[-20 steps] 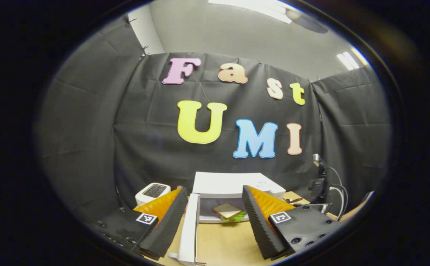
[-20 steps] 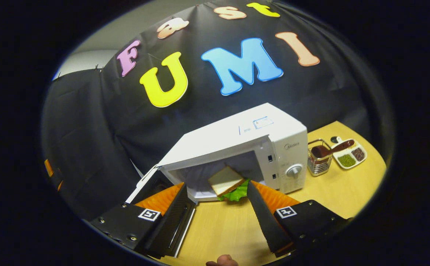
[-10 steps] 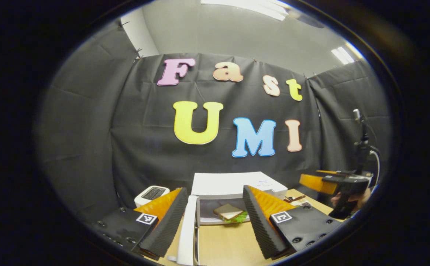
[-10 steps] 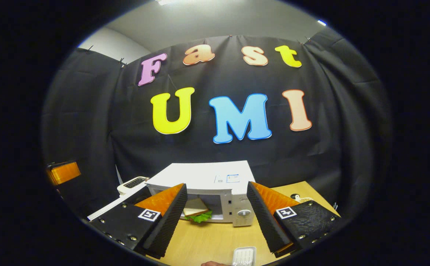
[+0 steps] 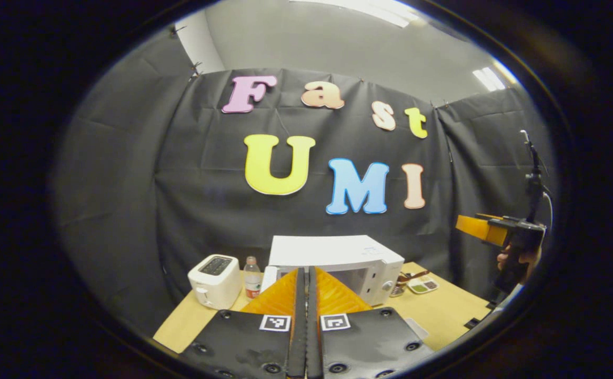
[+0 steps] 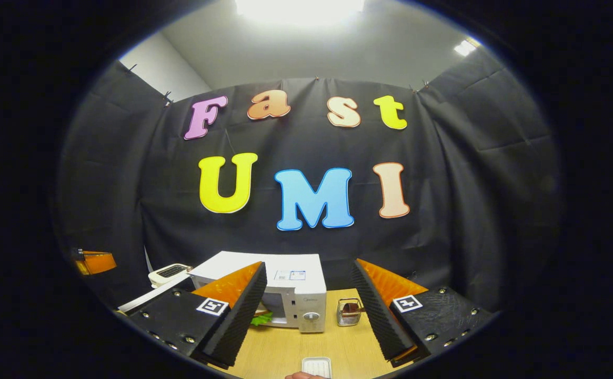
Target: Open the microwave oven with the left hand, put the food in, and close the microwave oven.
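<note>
The white microwave (image 6: 285,273) stands at the back of the wooden table (image 6: 280,352). Its door (image 6: 148,296) hangs open to the left. A bit of green lettuce from the sandwich (image 6: 260,318) peeks out of the cavity; one of my fingers hides the bread. My right gripper (image 6: 308,264) is open and empty, held back from the oven. In the left gripper view the microwave (image 5: 338,252) sits behind my left gripper (image 5: 302,273), whose fingers are pressed together with nothing between them. The right gripper (image 5: 482,229) floats high at the right, held by a hand (image 5: 516,260).
A white toaster (image 5: 214,272) and a small bottle (image 5: 252,276) stand left of the microwave. A wire basket (image 6: 347,311) and a divided dish (image 5: 423,285) sit to its right. A small white tray (image 6: 317,364) lies at the table's near edge. The left gripper (image 6: 93,261) hovers at far left.
The left gripper has shut and drawn back and up from the door. The right gripper has pulled away from the oven and risen, open, leaving the sandwich inside.
</note>
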`<state>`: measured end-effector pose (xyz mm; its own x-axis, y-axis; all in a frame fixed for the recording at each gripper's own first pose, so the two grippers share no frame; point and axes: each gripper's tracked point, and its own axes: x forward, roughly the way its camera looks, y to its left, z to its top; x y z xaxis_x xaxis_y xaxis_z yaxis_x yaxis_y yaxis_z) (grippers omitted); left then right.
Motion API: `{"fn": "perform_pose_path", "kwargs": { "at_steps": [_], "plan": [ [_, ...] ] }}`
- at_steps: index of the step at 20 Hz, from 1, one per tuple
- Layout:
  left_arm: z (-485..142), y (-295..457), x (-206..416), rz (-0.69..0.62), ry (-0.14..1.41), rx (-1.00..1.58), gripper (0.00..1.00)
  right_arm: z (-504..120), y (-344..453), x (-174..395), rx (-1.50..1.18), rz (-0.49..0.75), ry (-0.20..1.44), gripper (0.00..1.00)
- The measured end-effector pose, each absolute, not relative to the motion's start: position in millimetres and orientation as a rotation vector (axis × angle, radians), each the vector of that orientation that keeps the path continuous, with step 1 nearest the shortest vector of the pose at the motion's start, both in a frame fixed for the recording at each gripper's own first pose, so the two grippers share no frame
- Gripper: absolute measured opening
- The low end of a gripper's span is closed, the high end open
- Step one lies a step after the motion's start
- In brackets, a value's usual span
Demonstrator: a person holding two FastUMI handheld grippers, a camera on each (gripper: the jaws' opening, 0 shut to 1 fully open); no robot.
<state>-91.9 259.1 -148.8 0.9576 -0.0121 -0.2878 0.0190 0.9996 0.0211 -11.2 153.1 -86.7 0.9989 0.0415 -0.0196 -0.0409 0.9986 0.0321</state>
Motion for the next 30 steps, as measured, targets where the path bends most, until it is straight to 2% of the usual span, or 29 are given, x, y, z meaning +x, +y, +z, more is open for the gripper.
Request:
{"fn": "perform_pose_path", "kwargs": {
  "at_steps": [7,11,15,21,30],
  "plan": [
    [-215.2,350.5,-180.8,0.141,0.48,0.078,0.05,-73.1,135.9,-15.8,0.026,0.013,0.008,0.98],
    [-267.5,360.7,-200.9,0.149,0.583,0.057,0.07,-67.1,128.1,-11.3,0.032,-0.001,-0.004,0.97],
    [-297.8,332.2,-202.1,0.079,0.647,0.035,0.06,-71.7,120.1,-7.9,0.048,-0.008,0.02,0.98],
    [-295.5,300.0,-200.1,0.057,0.659,0.061,0.07,-75.3,103.2,4.6,0.014,0.002,0.005,0.98],
    [-310.8,172.5,-168.6,-0.144,0.684,0.022,0.07,-78.2,68.5,27.3,0.026,-0.01,0.036,0.98]
  ]
}}
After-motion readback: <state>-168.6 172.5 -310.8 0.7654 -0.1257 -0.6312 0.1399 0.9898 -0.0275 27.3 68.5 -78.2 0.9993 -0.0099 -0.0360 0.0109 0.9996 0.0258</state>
